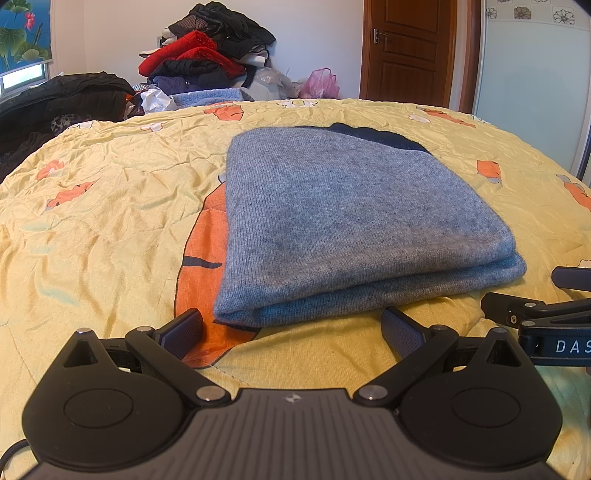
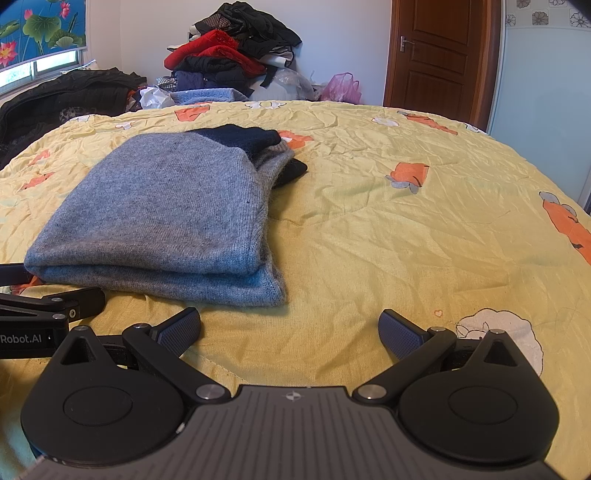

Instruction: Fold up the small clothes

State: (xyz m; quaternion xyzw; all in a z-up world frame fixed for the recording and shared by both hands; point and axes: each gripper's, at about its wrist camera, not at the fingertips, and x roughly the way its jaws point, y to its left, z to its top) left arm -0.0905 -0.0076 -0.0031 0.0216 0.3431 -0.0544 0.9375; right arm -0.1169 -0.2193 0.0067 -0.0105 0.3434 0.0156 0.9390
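We judge the folded sweater (image 1: 347, 218) soft, light, floppy; best pinched at its thick near fold. Left gripper (image 1: 291, 330) and right gripper (image 2: 290, 330) gape wide, empty.

You are in a home bedroom: a bed takes up most of the view, spread with a wrinkled yellow quilt (image 1: 110, 192) printed with orange cartoon shapes. Behind it a heap of clothes (image 1: 207, 48) rises against the white wall, beside a pink plastic bag (image 1: 320, 84). A brown wooden door (image 1: 410, 51) and a lotus-print window blind (image 2: 40, 26) complete the room.
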